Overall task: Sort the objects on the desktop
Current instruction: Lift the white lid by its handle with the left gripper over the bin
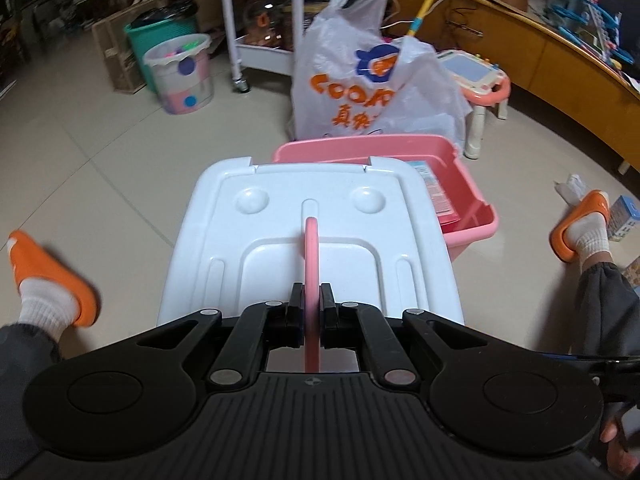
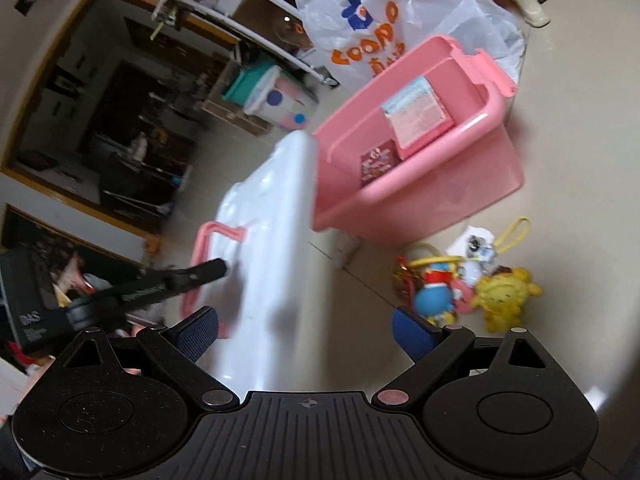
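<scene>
A white bin lid (image 1: 280,216) hangs tilted above the floor by its pink handle (image 1: 311,256), and my left gripper (image 1: 311,300) is shut on that handle. Just behind it stands an open pink storage bin (image 1: 468,184) with a flat printed box (image 2: 416,116) and a small dark red box (image 2: 378,164) inside. In the right wrist view the lid (image 2: 272,240) stands on edge beside the bin (image 2: 460,196). My right gripper (image 2: 306,334) is open; the lid's near edge lies between its blue pads (image 2: 200,332) without touching them. Small toys (image 2: 460,280) lie on the floor, right of the lid.
A white shopping bag (image 1: 360,72) stands behind the bin. To the left are a polka-dot bucket (image 1: 182,72) and a wheeled white cart (image 1: 240,52); to the right, a small pink drawing table (image 1: 476,76). The person's feet in orange slippers (image 1: 52,280) (image 1: 580,224) flank the lid.
</scene>
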Motion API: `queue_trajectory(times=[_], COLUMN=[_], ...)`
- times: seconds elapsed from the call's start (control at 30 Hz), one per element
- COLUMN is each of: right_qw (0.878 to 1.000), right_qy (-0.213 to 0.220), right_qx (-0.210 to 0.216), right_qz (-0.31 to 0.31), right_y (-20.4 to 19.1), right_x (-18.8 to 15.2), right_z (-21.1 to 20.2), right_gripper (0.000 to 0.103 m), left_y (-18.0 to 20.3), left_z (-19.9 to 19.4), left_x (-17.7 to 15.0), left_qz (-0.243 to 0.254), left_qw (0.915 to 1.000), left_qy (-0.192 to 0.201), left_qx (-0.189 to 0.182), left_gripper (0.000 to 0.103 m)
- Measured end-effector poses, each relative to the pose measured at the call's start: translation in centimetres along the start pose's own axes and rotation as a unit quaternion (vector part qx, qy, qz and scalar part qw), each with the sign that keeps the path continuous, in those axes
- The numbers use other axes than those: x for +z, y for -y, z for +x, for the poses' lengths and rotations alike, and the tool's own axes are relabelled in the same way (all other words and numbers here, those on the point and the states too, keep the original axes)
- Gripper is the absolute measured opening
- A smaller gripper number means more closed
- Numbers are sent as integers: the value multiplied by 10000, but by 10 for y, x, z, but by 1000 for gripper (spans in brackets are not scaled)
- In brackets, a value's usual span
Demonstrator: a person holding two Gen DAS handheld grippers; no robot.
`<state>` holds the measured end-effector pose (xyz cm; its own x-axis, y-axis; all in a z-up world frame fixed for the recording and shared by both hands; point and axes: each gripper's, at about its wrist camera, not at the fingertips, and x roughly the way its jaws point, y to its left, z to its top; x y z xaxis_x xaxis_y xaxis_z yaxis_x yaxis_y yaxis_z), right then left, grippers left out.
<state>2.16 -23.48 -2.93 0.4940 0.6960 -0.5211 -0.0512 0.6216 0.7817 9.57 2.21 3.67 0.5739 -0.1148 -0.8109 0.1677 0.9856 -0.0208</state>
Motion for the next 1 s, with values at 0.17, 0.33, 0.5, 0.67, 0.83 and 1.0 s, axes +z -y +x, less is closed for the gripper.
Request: queue_trajectory(times=[0.17,0.33,0.5,0.67,0.83,1.0], right_qw=[9998,9991,9985,9991,9994,9978], right_qy=[-90,-290,-447,-314,-38,364], right_qx=[-90,-85,-74,-147,-275,-518], right_qz=[159,291,306,236,209,183], right_y=[11,23,30,32,33,32], right_x=[9,13,14,19,29,38], right_z=[14,27,39,47,54,63], right_gripper=[88,70,46,41,40,39], left_y=[15,27,37,43,45,53], left_z=[11,26,43,59,77,98], left_x=[10,17,25,36,51,70], left_qz=[121,248,373,521,634,782], left_qw=[9999,9995,9988,9980,9972,9960], left_qy=[-25,-108,-190,-191,-168,-129], left_qx=[-101,-191,-266,-289,-357,-424], left_gripper=[7,7,7,7,7,7])
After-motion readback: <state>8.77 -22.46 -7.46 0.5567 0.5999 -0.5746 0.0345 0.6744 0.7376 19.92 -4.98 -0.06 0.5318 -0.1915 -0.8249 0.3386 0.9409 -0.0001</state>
